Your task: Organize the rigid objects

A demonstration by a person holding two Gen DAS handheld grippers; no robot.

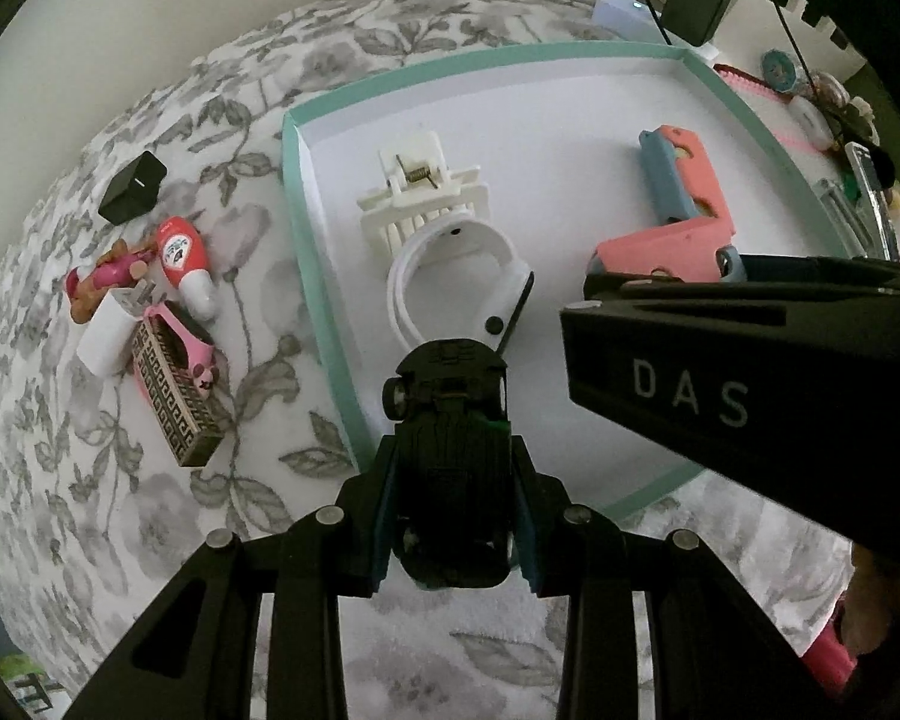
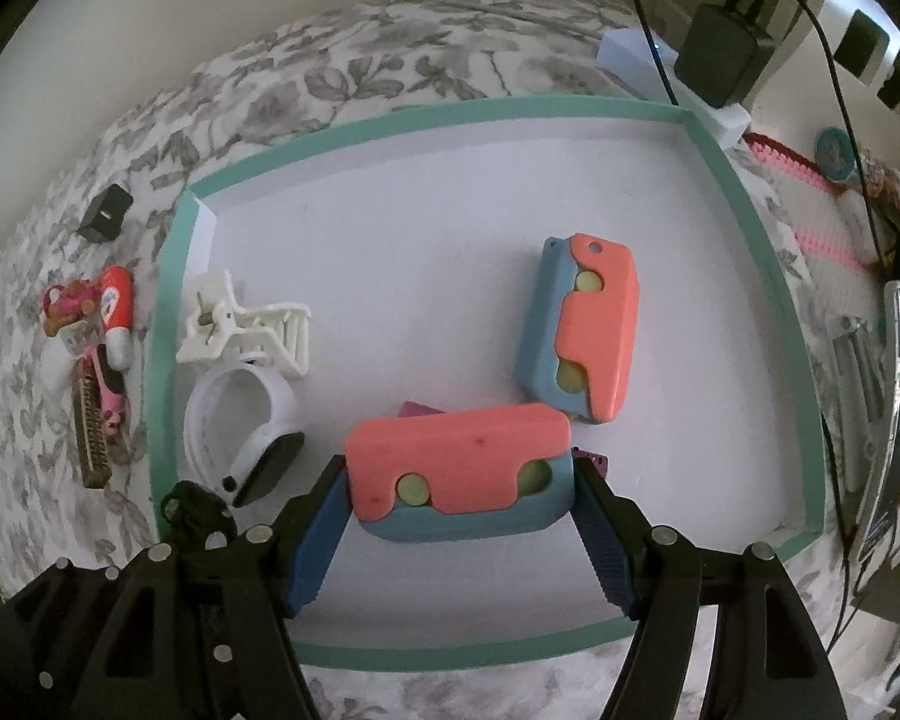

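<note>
Floral bedspread point(image 1: 150, 480): left gripper point(image 1: 453, 516) fingers clamp toy car point(image 1: 450, 420); right gripper point(image 2: 462, 534) grips coral-blue case point(image 2: 459, 468).

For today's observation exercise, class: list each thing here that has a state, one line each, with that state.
Left claw: shut on the black toy car, above the box edge.
Right claw: around the pink-and-blue block; contact unclear.
Second pink-and-blue block: lying in the box.
White hair clip: closed, in the box.
Teal box: open.
</note>
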